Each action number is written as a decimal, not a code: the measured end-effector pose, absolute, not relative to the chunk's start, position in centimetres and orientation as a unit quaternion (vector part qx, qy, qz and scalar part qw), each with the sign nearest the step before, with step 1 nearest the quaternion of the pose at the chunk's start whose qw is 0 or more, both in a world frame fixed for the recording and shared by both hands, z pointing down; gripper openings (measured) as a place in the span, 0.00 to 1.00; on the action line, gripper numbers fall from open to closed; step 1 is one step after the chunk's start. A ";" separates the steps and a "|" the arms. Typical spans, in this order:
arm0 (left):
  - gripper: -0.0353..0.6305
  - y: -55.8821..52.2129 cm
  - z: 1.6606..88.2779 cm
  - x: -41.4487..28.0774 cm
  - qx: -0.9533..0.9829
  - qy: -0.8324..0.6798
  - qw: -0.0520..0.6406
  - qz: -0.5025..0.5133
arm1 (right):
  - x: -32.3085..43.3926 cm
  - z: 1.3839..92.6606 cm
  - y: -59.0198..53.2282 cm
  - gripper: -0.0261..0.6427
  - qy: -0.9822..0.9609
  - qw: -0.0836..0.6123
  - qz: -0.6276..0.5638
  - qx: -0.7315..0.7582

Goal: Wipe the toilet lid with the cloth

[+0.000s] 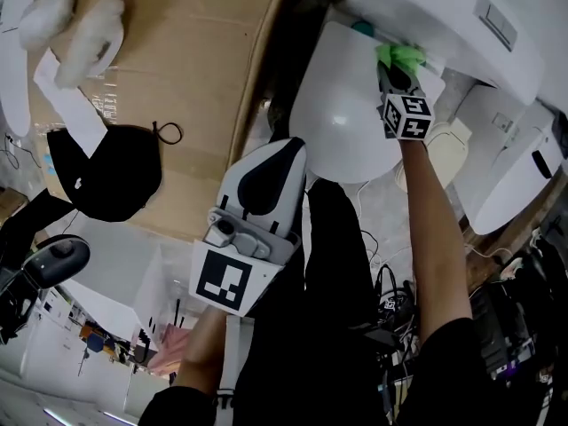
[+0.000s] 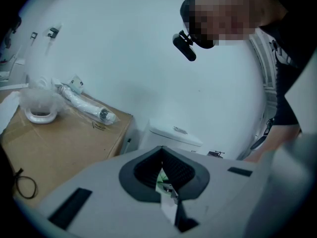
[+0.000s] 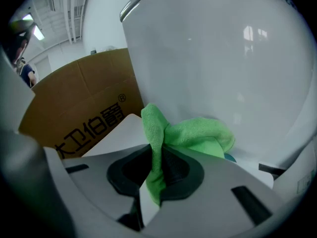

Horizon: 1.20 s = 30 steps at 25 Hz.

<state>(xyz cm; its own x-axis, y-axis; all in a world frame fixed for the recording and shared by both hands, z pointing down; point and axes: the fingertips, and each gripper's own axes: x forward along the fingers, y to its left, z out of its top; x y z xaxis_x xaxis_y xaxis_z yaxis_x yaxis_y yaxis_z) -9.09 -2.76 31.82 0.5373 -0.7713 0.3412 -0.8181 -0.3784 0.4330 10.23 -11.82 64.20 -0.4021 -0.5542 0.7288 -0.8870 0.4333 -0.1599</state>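
Note:
The white toilet lid (image 1: 342, 118) lies closed, with the tank (image 1: 444, 11) behind it. My right gripper (image 1: 393, 71) is at the lid's back edge, close to the tank, and is shut on a green cloth (image 1: 401, 57). In the right gripper view the cloth (image 3: 198, 135) bunches out of the gripper (image 3: 159, 165) against the tank's white front (image 3: 223, 58), and the lid (image 3: 118, 133) shows just left of it. My left gripper (image 1: 282, 149) is held back near the lid's front edge, off the lid. Its jaws are shut with nothing between them (image 2: 162, 165).
A large cardboard box (image 1: 186, 51) stands left of the toilet, with plastic-wrapped white parts (image 1: 71, 20) and a black cap (image 1: 106, 171) on it. A white appliance (image 1: 515, 162) stands to the right of the toilet. Cables (image 1: 390, 295) lie on the floor below.

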 end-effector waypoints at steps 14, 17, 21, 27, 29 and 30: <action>0.06 -2.8 31.4 -9.9 0.827 -0.490 0.274 0.033 | 4.7 64.3 -11.7 0.11 -0.847 0.367 0.192 0.332; 0.06 -2.6 31.5 -10.0 0.825 -0.493 0.275 0.032 | 3.1 64.5 -10.9 0.11 -0.863 0.383 0.165 0.286; 0.06 -2.4 31.5 -10.3 0.822 -0.499 0.274 0.030 | 1.4 64.8 -9.2 0.11 -0.877 0.404 0.122 0.230; 0.06 -2.4 31.1 -11.0 0.816 -0.511 0.269 0.024 | -1.0 65.5 -4.6 0.11 -0.891 0.421 0.078 0.150; 0.06 -2.3 31.0 -11.1 0.814 -0.515 0.267 0.023 | -1.4 65.7 -2.9 0.11 -0.895 0.423 0.070 0.125; 0.06 -2.2 31.0 -11.2 0.813 -0.517 0.267 0.023 | -1.6 65.8 -2.0 0.11 -0.896 0.424 0.066 0.113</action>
